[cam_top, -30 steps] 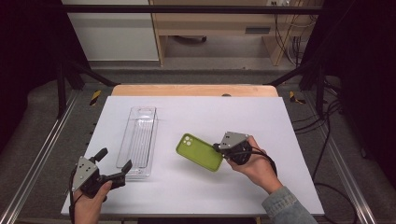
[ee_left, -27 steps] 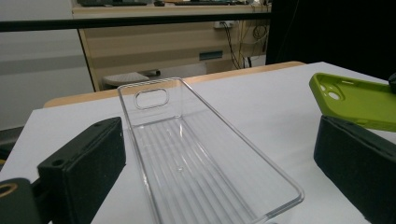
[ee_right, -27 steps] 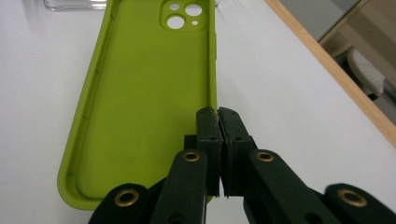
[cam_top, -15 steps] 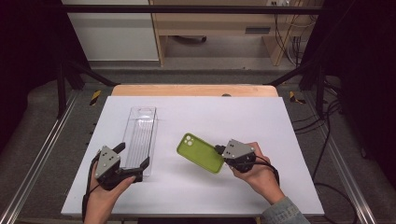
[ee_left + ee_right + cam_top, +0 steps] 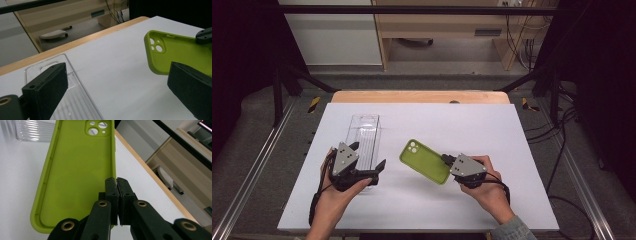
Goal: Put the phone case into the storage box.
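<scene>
The right gripper (image 5: 448,162) pinches the green phone case (image 5: 424,161) by its side wall. At its nine o'clock, the left gripper (image 5: 368,159) gapes wide over the clear tray (image 5: 362,131) on the white table (image 5: 512,135).

Your left tongs (image 5: 370,156) and right tongs (image 5: 445,159) are black, each topped by a grey three-cornered plate, with brass-ringed screws, black trailing cables, and your right sleeve (image 5: 512,231) grey-green.

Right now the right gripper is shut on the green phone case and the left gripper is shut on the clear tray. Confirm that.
Not quite. The left gripper is open; the left gripper view shows its jaws wide apart over the clear tray. The right gripper is indeed shut on the green phone case.
</scene>
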